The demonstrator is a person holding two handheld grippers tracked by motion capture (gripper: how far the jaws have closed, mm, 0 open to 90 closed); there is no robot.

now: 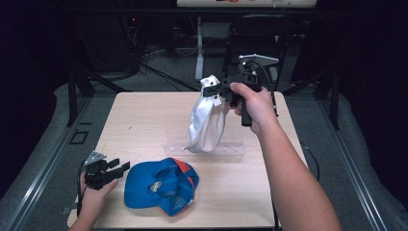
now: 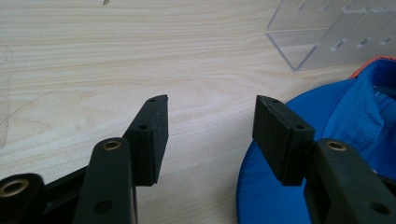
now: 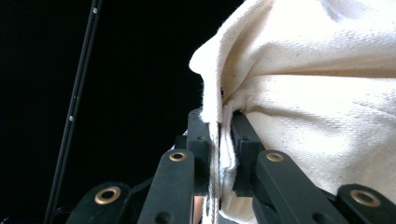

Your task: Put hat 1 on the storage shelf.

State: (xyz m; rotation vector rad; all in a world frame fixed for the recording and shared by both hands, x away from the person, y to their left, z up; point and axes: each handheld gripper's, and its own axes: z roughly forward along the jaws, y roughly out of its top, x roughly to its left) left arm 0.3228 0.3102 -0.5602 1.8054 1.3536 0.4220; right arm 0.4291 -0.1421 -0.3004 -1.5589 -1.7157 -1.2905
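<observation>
white cap held up over the rack, blue cap lying on the table

the right tongs (image 1: pixel 212 90) are clamped tight on a fold of a white cloth cap (image 1: pixel 207 124), held up in the air above the far middle of the light wooden table (image 1: pixel 144 120). the right hand (image 1: pixel 255 103) grips the tool's handle, and the cap hangs down from the jaws with its lowest edge reaching the clear plastic rack (image 1: pixel 226 150) that lies across the table — whether the cloth touches the rack cannot be told from the high view. in the right gripper view the two black jaws press together on the cap's cream fabric (image 3: pixel 303 93), with a thin seam of cloth pinched between the pads.

the left tongs (image 1: pixel 120 167) sit low at the near left of the table, held in the left hand (image 1: pixel 94 195). their jaws stand well apart with nothing between them — bare table shows in the gap in the left gripper view (image 2: pixel 210 126). just beside them, to the right, lies a blue cap (image 1: pixel 161 185) with an orange trim, upturned so its inside faces up. in the left gripper view the blue brim (image 2: pixel 261 196) lies under the right-hand jaw, and a corner of the clear rack (image 2: pixel 327 37) shows beyond.
</observation>
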